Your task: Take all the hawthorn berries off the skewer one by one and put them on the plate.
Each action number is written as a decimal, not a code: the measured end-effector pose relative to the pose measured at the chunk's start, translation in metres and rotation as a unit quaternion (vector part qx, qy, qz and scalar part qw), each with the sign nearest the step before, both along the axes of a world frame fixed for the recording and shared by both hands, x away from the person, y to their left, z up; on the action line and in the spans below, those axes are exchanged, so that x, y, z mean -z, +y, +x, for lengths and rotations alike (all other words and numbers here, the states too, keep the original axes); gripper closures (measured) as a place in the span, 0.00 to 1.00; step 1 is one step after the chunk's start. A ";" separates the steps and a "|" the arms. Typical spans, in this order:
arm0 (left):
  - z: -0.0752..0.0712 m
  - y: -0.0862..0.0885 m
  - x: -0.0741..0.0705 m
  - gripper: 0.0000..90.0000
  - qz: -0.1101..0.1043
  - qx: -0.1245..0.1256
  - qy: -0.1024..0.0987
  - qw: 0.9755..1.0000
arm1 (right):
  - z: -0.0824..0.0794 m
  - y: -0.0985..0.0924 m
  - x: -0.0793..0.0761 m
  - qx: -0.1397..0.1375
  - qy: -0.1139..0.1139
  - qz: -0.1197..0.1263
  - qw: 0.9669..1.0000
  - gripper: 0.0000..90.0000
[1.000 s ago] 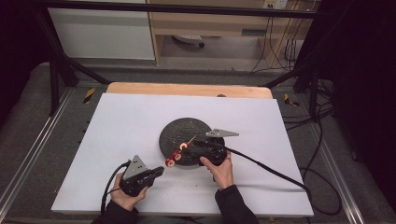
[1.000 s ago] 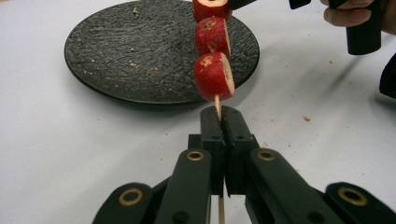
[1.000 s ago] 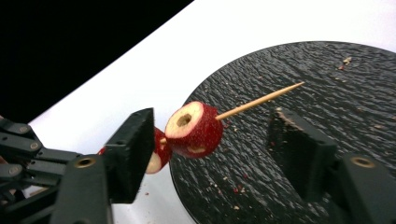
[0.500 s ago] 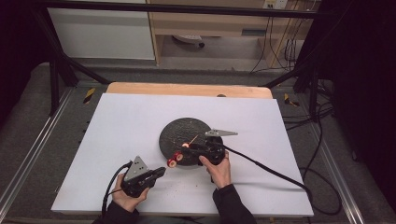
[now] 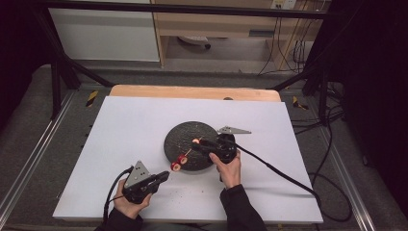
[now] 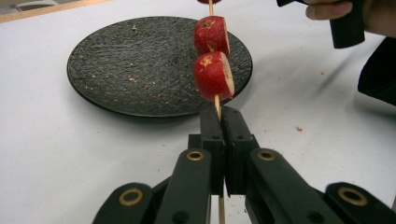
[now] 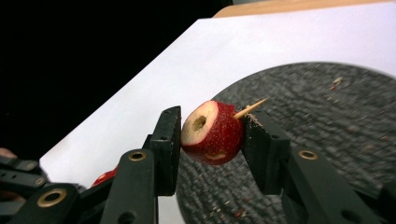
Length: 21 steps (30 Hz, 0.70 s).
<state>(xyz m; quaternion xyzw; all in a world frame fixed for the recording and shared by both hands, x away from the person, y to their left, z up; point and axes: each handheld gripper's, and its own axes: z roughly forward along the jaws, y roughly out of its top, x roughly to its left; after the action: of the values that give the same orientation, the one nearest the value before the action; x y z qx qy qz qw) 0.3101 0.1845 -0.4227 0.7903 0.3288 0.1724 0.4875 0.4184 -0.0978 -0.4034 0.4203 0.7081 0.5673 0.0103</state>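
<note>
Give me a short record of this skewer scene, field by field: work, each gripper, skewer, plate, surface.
work: threading red cored fruit pieces onto a thin wooden skewer
left gripper: shut on the skewer's lower end
right gripper: shut on the top fruit piece, skewer tip poking through it
skewer load: two fruit pieces already on, above the left jaws
plate: round dark textured plate, crumbs only
surface: white table sheet

A white table top (image 5: 130, 139) fills the middle of the high view, a strip of bare wood along its far edge. A round dark plate (image 5: 185, 137) lies near centre, crumbs scattered around it.
</note>
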 end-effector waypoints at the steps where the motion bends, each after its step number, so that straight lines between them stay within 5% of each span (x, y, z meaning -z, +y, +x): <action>1: 0.000 0.000 0.000 0.98 0.000 0.000 0.000 1.000 | 0.002 -0.001 -0.001 0.003 -0.003 -0.002 1.000 0.67; 21: 0.001 0.008 -0.001 0.98 -0.006 -0.006 0.001 1.000 | 0.036 -0.025 -0.018 0.062 -0.017 -0.026 0.998 0.67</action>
<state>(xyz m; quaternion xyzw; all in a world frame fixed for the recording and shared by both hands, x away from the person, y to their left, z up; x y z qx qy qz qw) 0.3107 0.1921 -0.4214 0.7855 0.3353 0.1728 0.4906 0.4541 -0.1227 -0.3858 0.4528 0.6949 0.5545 0.0682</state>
